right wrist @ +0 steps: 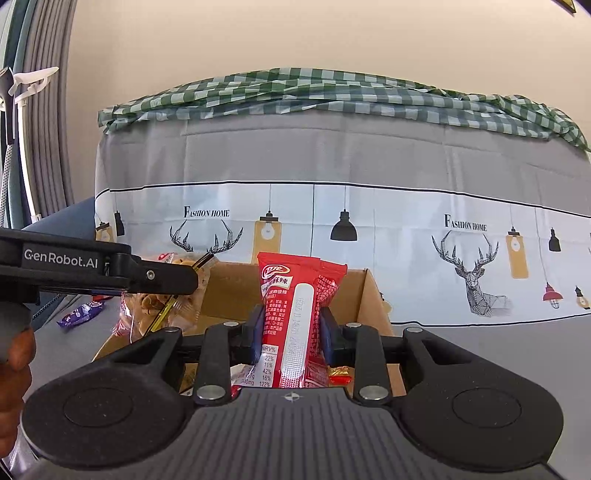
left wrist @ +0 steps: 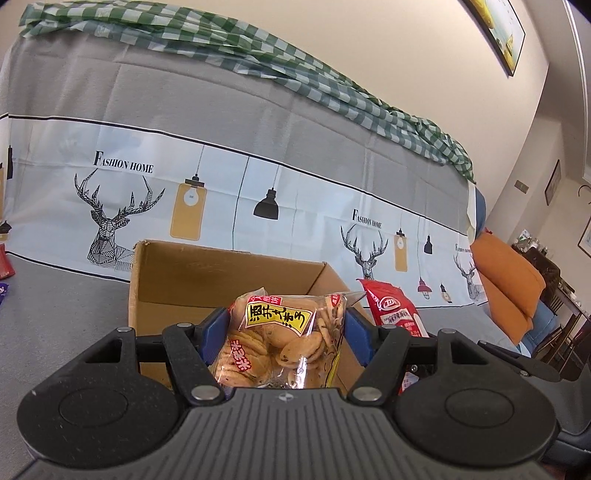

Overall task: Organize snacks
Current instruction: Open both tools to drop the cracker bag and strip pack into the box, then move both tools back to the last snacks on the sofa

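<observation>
The cardboard box (left wrist: 229,280) floor is hidden behind the cookie bag (left wrist: 280,339); the wall picture (left wrist: 498,33) is cut off at the top edge.

The words "FASHION HOME" stand above each deer head on the printed cloth (right wrist: 332,229) at the far side, seen in both views. On the black body of the left gripper (right wrist: 184,291), at the left of the right wrist view, the brand "GenRobot.AI" is written in white. The red snack packet (right wrist: 295,295) carries a small table headed "NRV%" with 22%, 11%, 42%, 16% and 122%, and the cookie bag (left wrist: 284,343) has a yellow label with Chinese characters that I cannot read.
</observation>
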Demonstrator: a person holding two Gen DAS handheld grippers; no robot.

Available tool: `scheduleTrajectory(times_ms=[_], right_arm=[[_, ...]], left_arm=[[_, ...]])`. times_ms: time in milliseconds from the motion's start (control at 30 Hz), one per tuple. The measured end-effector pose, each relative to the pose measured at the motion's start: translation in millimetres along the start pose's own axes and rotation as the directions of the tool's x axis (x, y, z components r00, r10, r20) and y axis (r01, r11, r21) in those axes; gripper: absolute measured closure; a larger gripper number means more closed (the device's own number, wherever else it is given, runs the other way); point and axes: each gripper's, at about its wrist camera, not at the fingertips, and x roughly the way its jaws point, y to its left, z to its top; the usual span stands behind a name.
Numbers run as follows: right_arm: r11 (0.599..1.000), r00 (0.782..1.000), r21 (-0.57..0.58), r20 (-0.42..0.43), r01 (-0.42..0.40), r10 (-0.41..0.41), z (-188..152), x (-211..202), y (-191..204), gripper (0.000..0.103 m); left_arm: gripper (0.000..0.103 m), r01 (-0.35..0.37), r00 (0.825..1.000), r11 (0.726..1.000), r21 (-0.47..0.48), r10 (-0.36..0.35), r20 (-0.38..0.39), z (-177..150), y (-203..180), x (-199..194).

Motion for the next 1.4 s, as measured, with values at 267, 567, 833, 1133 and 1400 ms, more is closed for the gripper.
scheduleTrajectory(times_ms=[267,567,833,1133,1400], right_arm=[[1.000,1.000,0.002,-0.018,0.017,-0.016,-1.4,4.5,0.2,0.050],[0.999,0.999,-0.010,-0.014,0.048,-0.048,-2.8,10.4,4.7,0.030],[0.998,0.999,0.039,-0.002,0.053,-0.053,0.6,16.0,28.2,0.028],[0.994,1.000,0.104,-0.021,0.015,-0.012,4.6,26.3,84.2,0.028],[0.990,0.998,0.133,-0.039,-0.049,0.054,4.6,42.2,149.9,0.028]], left_arm=[[0.018,0.049,0.999,0.998,-0.027,-0.049,-0.007,1.5,2.7,-1.5],[0.017,0.022,0.999,0.999,-0.037,-0.021,0.046,4.1,9.5,-8.9],[0.017,-0.069,0.990,0.996,-0.059,0.075,0.116,10.4,43.2,-41.1],[0.011,-0.250,0.965,0.919,-0.304,0.263,0.002,20.0,124.1,-76.5],[0.011,-0.318,0.939,0.806,-0.499,0.340,-0.049,18.6,214.3,-113.0]])
